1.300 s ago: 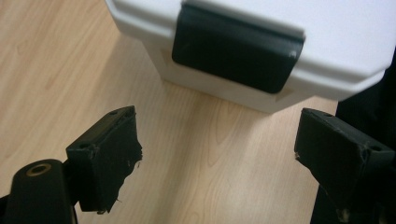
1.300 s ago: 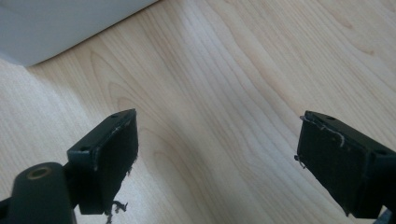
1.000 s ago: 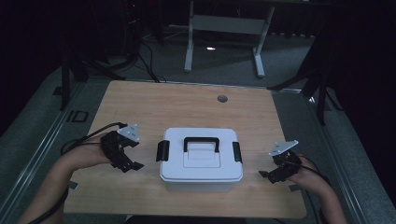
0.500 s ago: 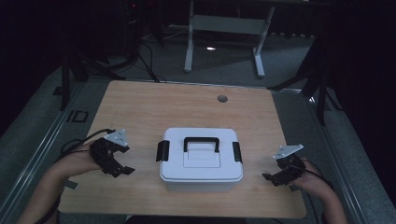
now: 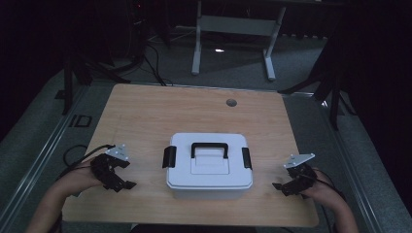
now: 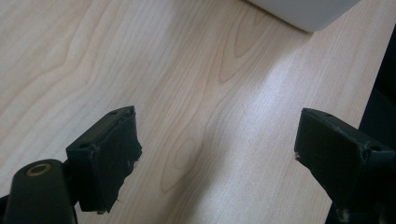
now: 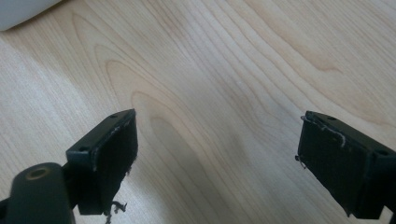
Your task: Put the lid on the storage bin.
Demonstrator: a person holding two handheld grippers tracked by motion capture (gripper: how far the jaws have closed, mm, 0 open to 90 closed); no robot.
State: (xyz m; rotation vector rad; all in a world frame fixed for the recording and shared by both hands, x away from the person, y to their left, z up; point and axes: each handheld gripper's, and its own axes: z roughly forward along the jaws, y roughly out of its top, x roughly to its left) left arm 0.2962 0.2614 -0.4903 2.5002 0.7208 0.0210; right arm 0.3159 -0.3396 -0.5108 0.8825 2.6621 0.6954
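White lidded box (image 5: pixel 209 167) with a black handle (image 5: pixel 209 147) and a black latch on each end sits a bit toward six o'clock of the middle of the wooden bench (image 5: pixel 145 111) — lid on, nothing touching it. The left gripper (image 5: pixel 127 185) hangs low at the box's nine o'clock, jaws spread wide with only bare wood between them. The right gripper (image 5: pixel 276 186) sits at three o'clock, well apart from the box — same deal, jaws wide open and holding nothing.
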